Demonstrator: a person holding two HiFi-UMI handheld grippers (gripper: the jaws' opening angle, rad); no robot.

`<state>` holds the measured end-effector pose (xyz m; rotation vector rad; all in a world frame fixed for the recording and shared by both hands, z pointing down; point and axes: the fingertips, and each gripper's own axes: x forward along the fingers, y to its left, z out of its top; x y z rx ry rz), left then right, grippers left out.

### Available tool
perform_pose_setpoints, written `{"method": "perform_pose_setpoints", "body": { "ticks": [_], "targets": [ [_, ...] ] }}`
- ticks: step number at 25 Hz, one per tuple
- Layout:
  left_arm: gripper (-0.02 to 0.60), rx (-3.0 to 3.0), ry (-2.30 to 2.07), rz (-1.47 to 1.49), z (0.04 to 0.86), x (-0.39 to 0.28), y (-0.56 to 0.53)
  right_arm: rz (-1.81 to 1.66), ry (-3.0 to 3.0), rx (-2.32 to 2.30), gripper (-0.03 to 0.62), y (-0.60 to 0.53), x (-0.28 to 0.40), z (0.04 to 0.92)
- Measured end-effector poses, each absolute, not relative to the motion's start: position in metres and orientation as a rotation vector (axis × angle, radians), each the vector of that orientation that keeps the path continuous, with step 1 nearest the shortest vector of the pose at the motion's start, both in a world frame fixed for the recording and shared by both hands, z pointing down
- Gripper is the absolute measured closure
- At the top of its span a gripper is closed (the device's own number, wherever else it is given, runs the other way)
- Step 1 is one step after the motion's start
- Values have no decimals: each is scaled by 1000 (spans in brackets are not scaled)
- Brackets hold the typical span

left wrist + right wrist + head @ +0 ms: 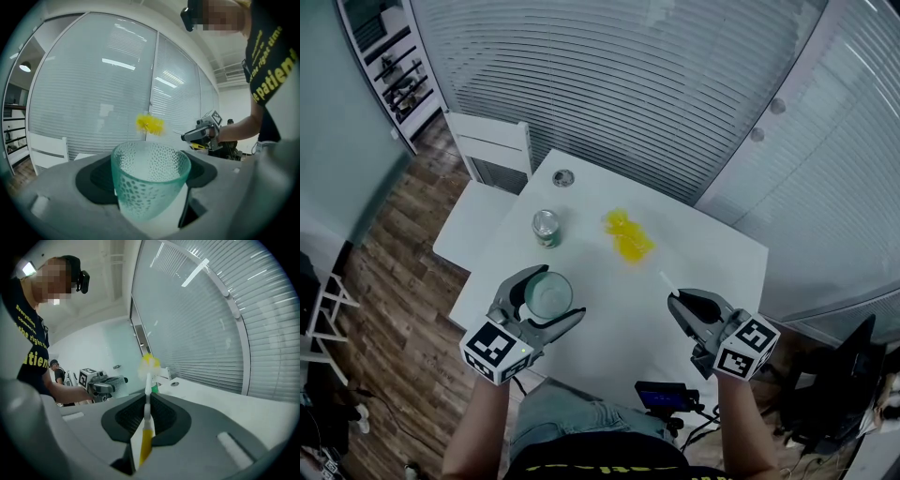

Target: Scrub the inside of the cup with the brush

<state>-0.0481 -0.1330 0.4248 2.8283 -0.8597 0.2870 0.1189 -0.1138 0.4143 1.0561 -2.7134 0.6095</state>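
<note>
My left gripper (551,298) is shut on a clear green dimpled glass cup (548,294), held upright above the near left part of the white table (712,253). In the left gripper view the cup (150,180) sits between the jaws with its mouth up. My right gripper (679,303) is shut on the thin white and yellow handle of a brush (146,425). Its yellow bristle head (628,235) points away over the table. In the left gripper view the bristle head (150,124) hangs beyond the cup's rim, outside the cup, with the right gripper (201,133) behind it.
A green drink can (546,228) stands on the table beyond the cup. A small round object (563,177) lies near the far edge. A white chair (492,155) stands at the table's far left. A black device (666,397) sits by my legs.
</note>
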Motion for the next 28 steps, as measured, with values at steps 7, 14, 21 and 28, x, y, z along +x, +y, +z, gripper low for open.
{"method": "perform_pose_setpoints", "body": {
  "ticks": [7,14,21,28],
  "targets": [
    [165,2838,-844,270,424,-50,-131,599,-2716,1063,560,-115,116,413],
    [164,2830,-834,276,427,-48,-130,599,-2717,1057,560,-116,116,414],
    [165,2835,-824,276,428,-47,-129,599,-2713,1046,560,-116,114,415],
    [164,2828,-825,283,432,-46,-128,617,-2724,1048,560,-116,115,414]
  ]
}}
